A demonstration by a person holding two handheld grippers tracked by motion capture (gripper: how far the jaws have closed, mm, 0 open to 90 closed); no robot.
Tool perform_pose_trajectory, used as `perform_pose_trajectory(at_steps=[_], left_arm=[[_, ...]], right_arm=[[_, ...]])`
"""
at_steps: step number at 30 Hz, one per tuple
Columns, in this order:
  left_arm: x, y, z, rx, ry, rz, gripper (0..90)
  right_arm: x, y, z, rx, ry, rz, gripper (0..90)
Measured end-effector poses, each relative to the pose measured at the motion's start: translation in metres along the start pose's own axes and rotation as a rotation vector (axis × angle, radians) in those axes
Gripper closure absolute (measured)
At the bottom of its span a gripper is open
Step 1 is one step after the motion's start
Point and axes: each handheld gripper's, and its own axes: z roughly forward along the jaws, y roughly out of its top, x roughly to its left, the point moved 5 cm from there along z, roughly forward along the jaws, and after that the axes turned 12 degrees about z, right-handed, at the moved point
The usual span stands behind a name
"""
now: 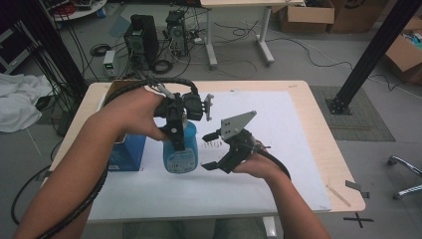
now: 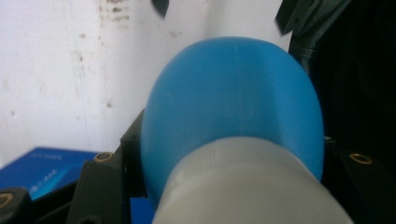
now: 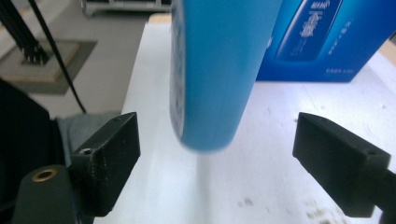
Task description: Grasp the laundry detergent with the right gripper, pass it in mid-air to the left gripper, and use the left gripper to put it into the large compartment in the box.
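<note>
Forearms come in from six o'clock of the high view, each hand carrying tongs. At the centre, the left tongs point(image 1: 175, 130) are clamped on the upper part of a blue bottle point(image 1: 180, 155), just below its white cap point(image 2: 243, 186). In the left gripper view the black jaws press the neck from both sides, under the rounded blue shoulder.

From the right gripper view the bottle's base seems to hang just clear of the white mat point(image 1: 278, 174) on the desk point(image 1: 318, 114), though I cannot tell for certain. A blue box point(image 1: 127, 152) stands just beside it, toward nine o'clock in the high view.

Toward three o'clock of the bottle, the right tongs point(image 1: 211, 150) are spread wide and hold nothing. Seen from the right gripper view, the lower body of the bottle point(image 3: 219, 70) stands between their two jaws, touching neither.

Judging by this, the step is a two-handed grasp. To do it well, keep the left grip steady, centre the right jaws on the lower body and close evenly, so the bottle is not pushed askew.

Its long axis is close to vertical, cap up and base toward the mat, and leans slightly.
</note>
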Motion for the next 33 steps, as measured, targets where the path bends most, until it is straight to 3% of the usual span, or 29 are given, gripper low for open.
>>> perform_pose_trajectory(at_steps=[4, 10, 14, 19, 21, 22, 23, 28, 33], left_arm=[[0.007, -0.006, -0.014, 0.003, -0.004, -0.090, 38.9], [0.026, -0.021, -0.034, -0.004, -0.028, -0.285, 38.9], [0.034, -0.035, -0.049, -0.019, -0.045, -0.408, 38.9], [0.040, -0.052, -0.072, -0.024, -0.052, -0.533, 38.9], [0.041, -0.062, -0.083, -0.024, -0.046, -0.600, 38.9], [0.044, -0.071, -0.093, -0.029, -0.047, -0.669, 38.9], [0.044, -0.071, -0.093, -0.029, -0.047, -0.669, 38.9], [0.051, -0.100, -0.112, -0.041, -0.068, -0.882, 38.9], [0.054, -0.128, -0.121, -0.018, -0.056, -1.045, 39.0]], right_arm=[[-0.005, 0.003, -0.010, 0.088, -0.016, -0.005, 8.9], [-0.010, 0.006, -0.023, 0.242, -0.047, -0.014, 0.0], [-0.011, 0.007, -0.033, 0.336, -0.048, -0.022, 0.0], [-0.014, 0.005, -0.045, 0.468, -0.062, -0.028, 0.0], [-0.016, 0.003, -0.049, 0.523, -0.074, -0.022, 0.0], [-0.017, 0.001, -0.051, 0.544, -0.078, -0.020, 0.0], [-0.017, 0.001, -0.051, 0.544, -0.078, -0.020, 0.0], [-0.016, -0.002, -0.060, 0.610, -0.094, -0.039, 0.0], [-0.013, -0.003, -0.063, 0.637, -0.099, -0.063, 0.0]])
